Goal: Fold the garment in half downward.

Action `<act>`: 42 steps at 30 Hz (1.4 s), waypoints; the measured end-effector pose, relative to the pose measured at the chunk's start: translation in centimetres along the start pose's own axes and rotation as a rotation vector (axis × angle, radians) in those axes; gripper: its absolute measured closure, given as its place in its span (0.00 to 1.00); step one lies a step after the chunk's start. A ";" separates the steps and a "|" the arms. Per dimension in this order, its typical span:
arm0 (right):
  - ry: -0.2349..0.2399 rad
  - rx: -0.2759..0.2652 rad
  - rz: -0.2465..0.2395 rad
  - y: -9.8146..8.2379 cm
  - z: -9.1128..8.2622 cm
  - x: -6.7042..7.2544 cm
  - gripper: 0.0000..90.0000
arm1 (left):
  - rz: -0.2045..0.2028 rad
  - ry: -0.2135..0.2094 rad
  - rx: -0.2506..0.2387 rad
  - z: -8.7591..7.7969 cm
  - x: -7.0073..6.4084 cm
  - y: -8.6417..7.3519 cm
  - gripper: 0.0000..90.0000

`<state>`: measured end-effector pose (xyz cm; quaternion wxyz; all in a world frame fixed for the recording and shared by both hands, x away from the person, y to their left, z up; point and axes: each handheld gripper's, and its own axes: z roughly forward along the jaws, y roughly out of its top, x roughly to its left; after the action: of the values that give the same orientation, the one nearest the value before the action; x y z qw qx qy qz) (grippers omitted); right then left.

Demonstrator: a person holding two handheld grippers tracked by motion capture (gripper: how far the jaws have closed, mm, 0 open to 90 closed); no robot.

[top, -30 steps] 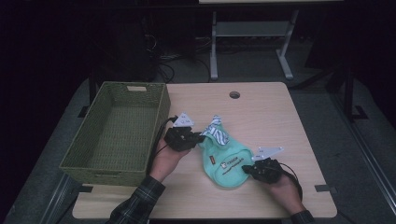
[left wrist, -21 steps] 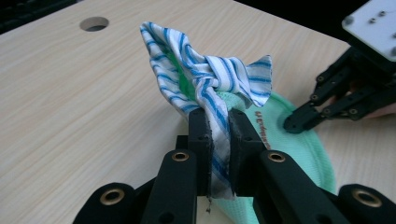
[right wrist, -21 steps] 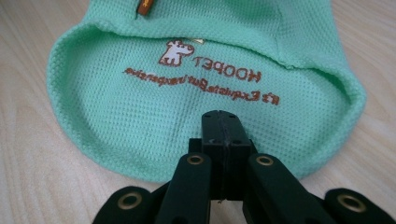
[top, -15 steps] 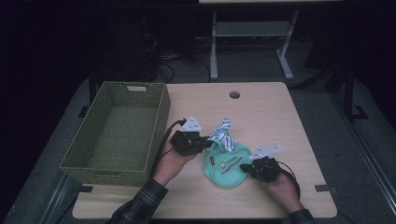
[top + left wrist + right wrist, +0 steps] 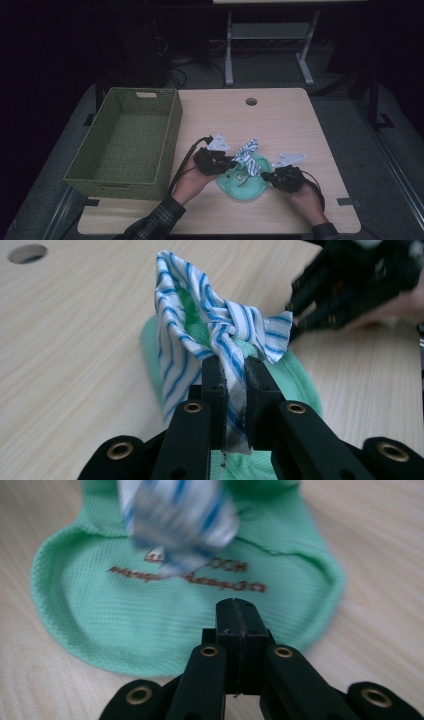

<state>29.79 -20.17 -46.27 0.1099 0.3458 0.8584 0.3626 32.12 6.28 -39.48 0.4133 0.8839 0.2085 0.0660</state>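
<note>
Jaws first: in the high view the left gripper (image 5: 231,163) sits low of centre in the frame, clamped on the striped cloth (image 5: 247,149), which stands up in a twist above the green cloth (image 5: 242,181). The green cloth lies flat on the counter (image 5: 280,120), lower centre of the frame, between the two hands. The right gripper (image 5: 266,176) sits at the green cloth's right edge, jaws pressed together. A woven green basket (image 5: 125,145) fills the left of the frame, apart from the cloths.

Over to the left gripper view: the two black jaws rise at bottom centre and pinch a fold of the striped cloth (image 5: 220,335) between them. The green cloth (image 5: 295,385) spreads beneath it, and the right gripper (image 5: 295,320) shows at upper right.

Right gripper view now: jaws clenched tight at bottom centre, nothing visible between them. The green cloth (image 5: 125,610) lies just beyond with brown lettering on it, and the striped cloth (image 5: 175,515) hangs blurred at the top.
</note>
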 end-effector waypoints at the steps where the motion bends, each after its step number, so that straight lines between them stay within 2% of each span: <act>1: -0.003 -0.005 0.008 0.0 -0.2 -0.2 1.00 | 0.006 -0.004 0.006 0.2 -0.1 -0.1 0.90; 5: -0.013 -0.008 0.027 -0.4 -0.6 -0.7 1.00 | 0.015 -0.023 0.020 1.0 -0.7 -0.1 0.90; 7: -0.016 -0.010 0.026 -0.4 -0.7 -0.8 1.00 | 0.017 -0.031 0.026 1.3 -1.0 -0.2 0.90; 9: -0.018 -0.012 0.026 -0.4 -0.7 -0.8 1.00 | 0.033 -0.041 0.052 1.8 -1.2 -0.4 0.90; 14: -0.021 -0.014 0.022 -0.4 -0.8 -0.9 1.00 | 0.032 -0.063 0.071 2.6 -1.7 -0.7 0.87; 16: -0.021 -0.015 0.022 -0.4 -0.9 -1.0 1.00 | 0.033 -0.070 0.068 2.6 -1.7 -0.6 0.81; 20: -0.019 -0.019 0.024 -0.3 -1.0 -0.9 1.00 | -0.005 -0.080 0.028 2.0 -1.4 -0.2 0.65; 23: -0.013 -0.029 0.022 -0.3 -1.1 -0.7 1.00 | -0.008 -0.078 0.007 1.4 -1.1 0.3 0.62; 27: 0.001 -0.038 0.011 -0.2 -1.4 -0.5 1.00 | -0.017 -0.076 0.001 1.3 -0.4 1.1 0.62; 29: 0.009 -0.043 0.006 -0.2 -1.5 -0.2 1.00 | -0.035 -0.081 0.001 1.6 -0.1 1.5 0.62; 35: 0.025 -0.057 -0.005 -0.2 -2.0 0.5 1.00 | -0.075 -0.092 0.018 3.6 0.8 2.3 0.63; 40: 0.043 -0.062 -0.021 -0.2 -2.0 0.9 1.00 | -0.079 -0.083 0.051 5.0 0.9 2.2 0.65; 42: 0.064 -0.069 -0.018 -0.2 -2.0 1.2 1.00 | -0.080 -0.072 0.062 5.3 1.0 2.1 0.70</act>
<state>27.92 -20.54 -44.88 0.0972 0.3222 0.8517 0.4017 35.15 1.81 -41.39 0.3955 0.8890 0.2306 0.0111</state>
